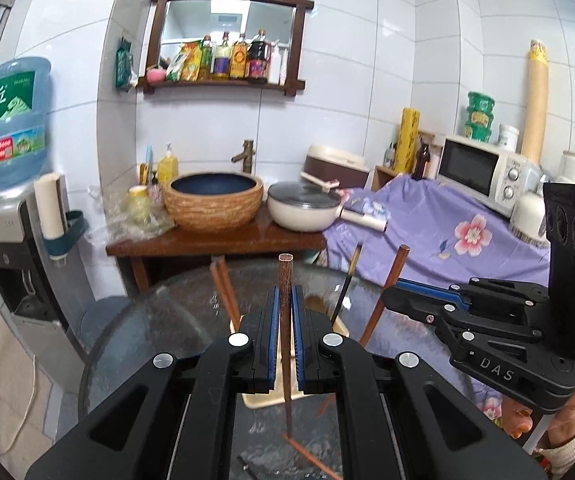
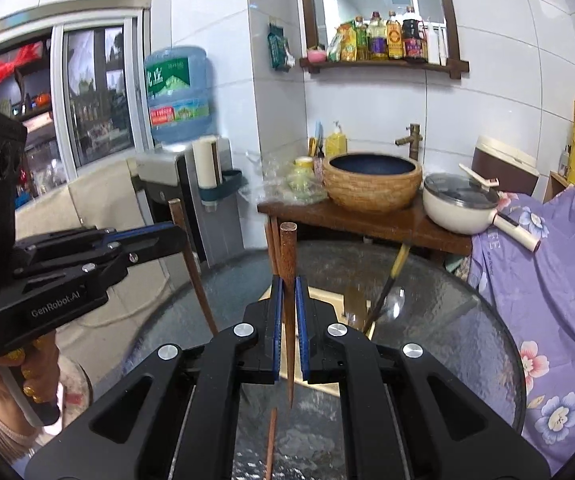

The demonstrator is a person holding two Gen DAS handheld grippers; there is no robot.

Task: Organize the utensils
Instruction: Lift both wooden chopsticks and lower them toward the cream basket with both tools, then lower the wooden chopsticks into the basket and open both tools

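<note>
L gripper is clamped shut on a brown chopstick, held upright; R gripper likewise on a 2nd chopstick. Holder sits just ahead & below, w/ utensils already in. Tips should be lined up over holder before release.

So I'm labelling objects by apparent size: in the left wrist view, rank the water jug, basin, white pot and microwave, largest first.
1. Water jug, though it is nearer the camera.
2. Basin and microwave: too alike to rank.
3. White pot, smallest.
</note>
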